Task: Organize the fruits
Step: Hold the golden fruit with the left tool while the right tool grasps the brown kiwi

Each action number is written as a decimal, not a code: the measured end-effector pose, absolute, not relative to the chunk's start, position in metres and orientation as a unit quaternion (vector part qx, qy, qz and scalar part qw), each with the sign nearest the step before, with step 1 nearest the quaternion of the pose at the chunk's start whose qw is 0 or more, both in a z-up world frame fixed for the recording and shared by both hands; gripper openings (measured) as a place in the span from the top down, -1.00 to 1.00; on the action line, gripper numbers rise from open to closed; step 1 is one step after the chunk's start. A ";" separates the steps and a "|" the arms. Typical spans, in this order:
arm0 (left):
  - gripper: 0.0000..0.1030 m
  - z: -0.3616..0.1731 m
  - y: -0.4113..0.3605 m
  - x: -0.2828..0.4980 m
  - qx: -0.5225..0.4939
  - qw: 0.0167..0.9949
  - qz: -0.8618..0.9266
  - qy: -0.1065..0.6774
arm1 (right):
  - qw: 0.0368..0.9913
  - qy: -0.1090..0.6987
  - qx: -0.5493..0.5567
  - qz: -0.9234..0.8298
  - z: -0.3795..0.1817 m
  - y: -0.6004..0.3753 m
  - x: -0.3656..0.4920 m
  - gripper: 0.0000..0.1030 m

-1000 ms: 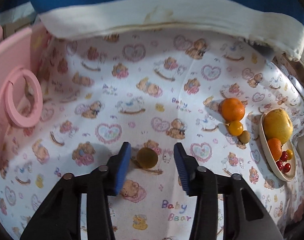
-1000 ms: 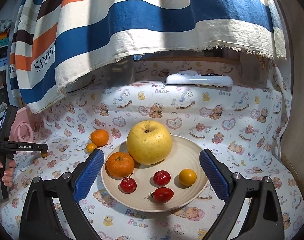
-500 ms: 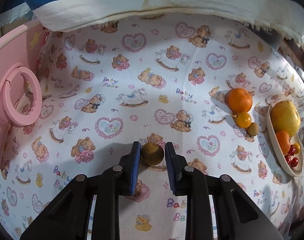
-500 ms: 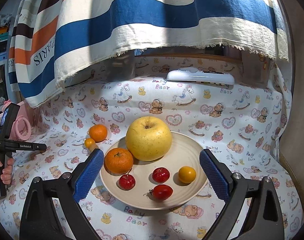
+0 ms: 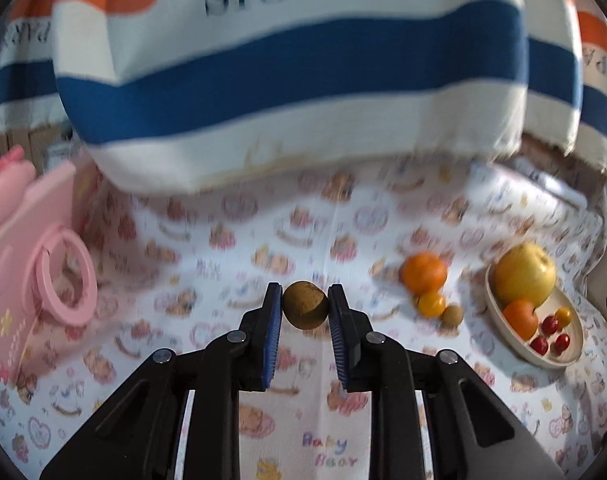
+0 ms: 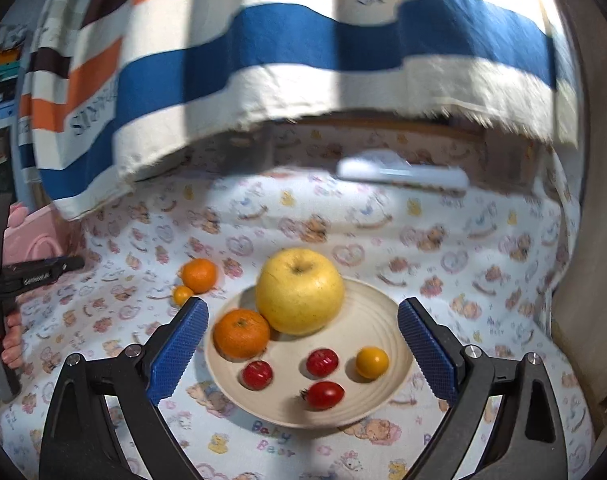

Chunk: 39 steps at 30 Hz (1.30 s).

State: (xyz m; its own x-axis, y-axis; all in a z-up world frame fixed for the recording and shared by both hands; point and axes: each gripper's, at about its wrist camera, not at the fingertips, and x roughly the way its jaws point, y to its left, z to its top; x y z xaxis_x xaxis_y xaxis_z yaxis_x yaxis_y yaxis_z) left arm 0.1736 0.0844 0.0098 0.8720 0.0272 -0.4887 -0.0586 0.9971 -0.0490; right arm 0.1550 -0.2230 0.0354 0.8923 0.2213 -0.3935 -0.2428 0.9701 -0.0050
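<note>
My left gripper (image 5: 305, 307) is shut on a small brown round fruit (image 5: 305, 310), lifted off the bear-print cloth. To its right on the cloth lie a mandarin (image 5: 424, 273), a small orange fruit (image 5: 431, 305) and another brown fruit (image 5: 452, 315). A cream plate (image 6: 379, 320) holds a big yellow apple (image 6: 300, 290), a mandarin (image 6: 241, 333), a small yellow fruit (image 6: 372, 362) and three red cherry tomatoes (image 6: 322, 362). My right gripper (image 6: 301, 344) hovers open in front of the plate, nothing between its blue pads. The left gripper's body (image 6: 27, 276) and a hand show at the far left.
A pink toy box with a ring handle (image 5: 43, 276) stands at the left. A striped blue, white and orange cloth (image 5: 287, 80) hangs low over the back. A white oblong device (image 6: 403, 174) lies at the rear. A brown wall (image 6: 583, 280) closes the right side.
My left gripper closed on the brown fruit and lifted it off the cloth, tilting up so the striped cloth fills the top. The right gripper barely moved.
</note>
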 end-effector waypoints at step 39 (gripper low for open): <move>0.57 0.007 0.068 0.169 0.008 0.977 0.011 0.215 | 0.883 0.432 -0.072 0.168 -0.033 -0.064 0.281 0.26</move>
State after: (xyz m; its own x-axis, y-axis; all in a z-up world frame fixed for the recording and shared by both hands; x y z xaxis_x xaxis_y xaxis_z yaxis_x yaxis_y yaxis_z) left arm 0.1695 0.0682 0.0073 0.9073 0.0249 -0.4197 -0.0177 0.9996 0.0211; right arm 0.2808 -0.0641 -0.0328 0.5697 0.2338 -0.7879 -0.3581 0.9335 0.0181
